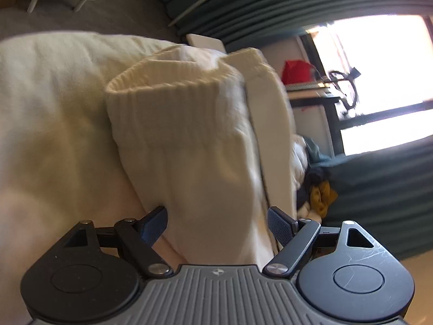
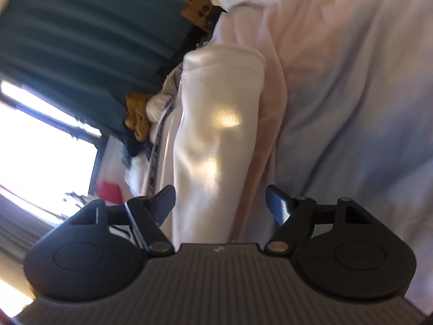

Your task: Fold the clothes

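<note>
A cream-white sock with a ribbed cuff (image 1: 189,135) lies on the pale bedsheet (image 1: 54,108) and runs back between my left gripper's (image 1: 216,226) spread fingers; the jaws stand wide and do not press it. A second white sock edge (image 1: 273,124) lies beside it to the right. In the right wrist view, the white sock's smooth foot end (image 2: 216,124) runs between my right gripper's (image 2: 220,205) open fingers, on the white sheet (image 2: 351,108). Both views are tilted and blurred.
A heap of other clothes, with a mustard piece (image 1: 322,195) (image 2: 138,119), lies at the bed's edge. Teal curtains (image 1: 297,0) (image 2: 81,40), a bright window (image 1: 379,81), a red object (image 1: 295,71) on a desk, a cardboard box (image 2: 197,2).
</note>
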A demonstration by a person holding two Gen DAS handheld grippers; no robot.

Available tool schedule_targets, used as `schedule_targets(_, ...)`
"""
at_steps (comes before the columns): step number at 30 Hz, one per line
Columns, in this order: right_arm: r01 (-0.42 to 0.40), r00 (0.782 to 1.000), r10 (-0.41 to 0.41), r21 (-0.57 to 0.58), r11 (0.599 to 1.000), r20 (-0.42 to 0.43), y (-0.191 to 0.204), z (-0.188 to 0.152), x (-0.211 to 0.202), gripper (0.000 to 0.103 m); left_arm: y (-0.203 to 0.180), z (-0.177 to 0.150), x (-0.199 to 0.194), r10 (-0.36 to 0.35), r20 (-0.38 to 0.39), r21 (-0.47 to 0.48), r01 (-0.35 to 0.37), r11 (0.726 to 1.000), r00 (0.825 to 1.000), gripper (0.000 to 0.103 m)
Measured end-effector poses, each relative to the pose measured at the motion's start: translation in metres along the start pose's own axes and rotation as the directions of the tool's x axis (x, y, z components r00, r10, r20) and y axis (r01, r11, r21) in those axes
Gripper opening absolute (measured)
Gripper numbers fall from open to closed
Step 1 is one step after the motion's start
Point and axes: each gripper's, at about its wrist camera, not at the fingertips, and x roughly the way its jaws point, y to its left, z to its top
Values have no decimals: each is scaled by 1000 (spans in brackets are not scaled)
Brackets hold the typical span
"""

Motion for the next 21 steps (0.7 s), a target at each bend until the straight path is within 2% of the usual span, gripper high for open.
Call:
schedule_targets(2,-19,1000,19,-6,1000,-2,-1,-3,14,75,6,9,15,-24,15,-34,25,999,1000,81)
schedule_targets(6,-7,998,16,-140,990,63,13,-7,37,74,0,18,34,-23,53,-7,23,1000,998,81)
schedule_targets(8,24,994,-7,-155,988,111,16,-8,42,63,-6,20,39,-14,78,23,13,1000,997,75)
schedule_targets(9,40,990,-18,-161,986,137,17,-9,45,52,-9,20,40,-4,94,42,0,999,996,65)
schedule_targets(10,56,986,-26,-177,983,164,19,-12,44,35,-12,20,41,5,106,59,-12,998,994,58)
schedule_targets(11,81,981,-43,-199,977,188,23,-15,43,28,-13,19,41,4,117,72,-12,997,993,53)
schedule_targets(12,112,976,-65,-218,969,208,28,-18,42,24,-15,19,40,0,127,80,-10,997,992,42)
schedule_targets(13,136,971,-84,-229,964,225,33,-21,39,21,-14,20,37,-24,134,76,14,997,991,33)
schedule_targets(16,163,960,-98,-240,957,261,43,-27,25,17,-9,27,24,-127,152,47,121,991,980,18)
schedule_targets(21,113,965,-55,-217,970,258,53,-23,-6,15,-19,27,-19,-212,213,84,198,977,954,16)
